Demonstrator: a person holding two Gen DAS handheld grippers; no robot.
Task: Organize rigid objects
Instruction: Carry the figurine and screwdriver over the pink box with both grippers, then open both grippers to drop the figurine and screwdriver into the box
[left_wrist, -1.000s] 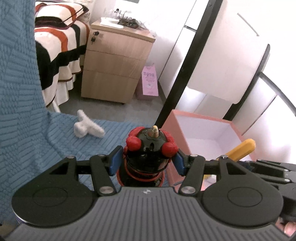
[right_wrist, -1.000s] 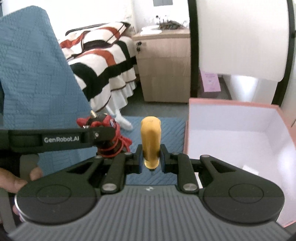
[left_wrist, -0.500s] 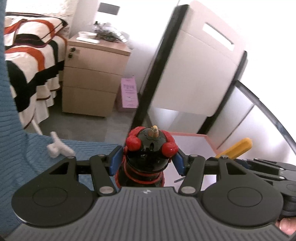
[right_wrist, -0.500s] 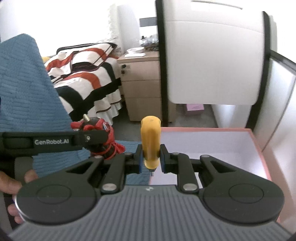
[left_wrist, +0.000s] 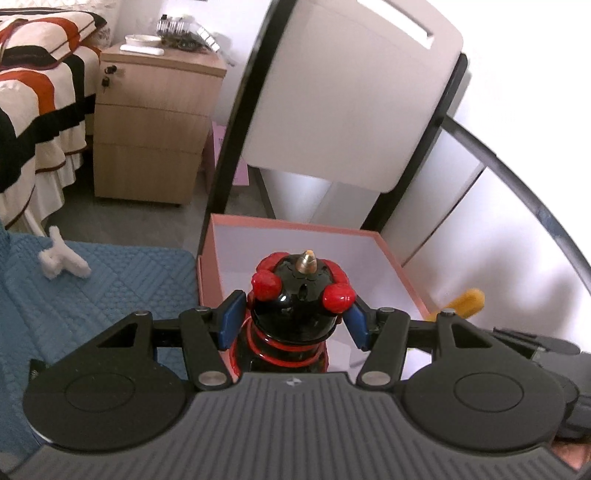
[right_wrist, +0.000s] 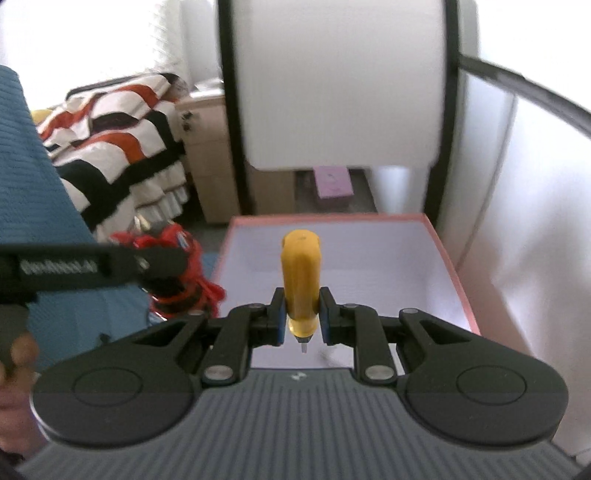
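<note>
A striped bed (left_wrist: 33, 110) and a wooden nightstand (left_wrist: 151, 122) are seen at far left, with a blue quilted cover (left_wrist: 110, 291) in front on which a small white fuzzy item (left_wrist: 61, 254) lies. The left gripper (left_wrist: 295, 321) is clamped on a black-and-red toy figure (left_wrist: 301, 306), held upright between the blue-padded fingers (left_wrist: 232, 317), at the near left edge of the pink box (left_wrist: 295, 223) (white inside, lid off). In the right wrist view the same toy (right_wrist: 177, 273) is seen just left of the box (right_wrist: 450, 266), blurred. The right gripper (right_wrist: 302, 321) is closed on a yellow-handled screwdriver (right_wrist: 301, 280), handle pointing away, short metal tip toward the camera, held over the box interior. Whether either item touches the box cannot be told. A white panel with black frame (right_wrist: 343, 85) stands behind.
</note>
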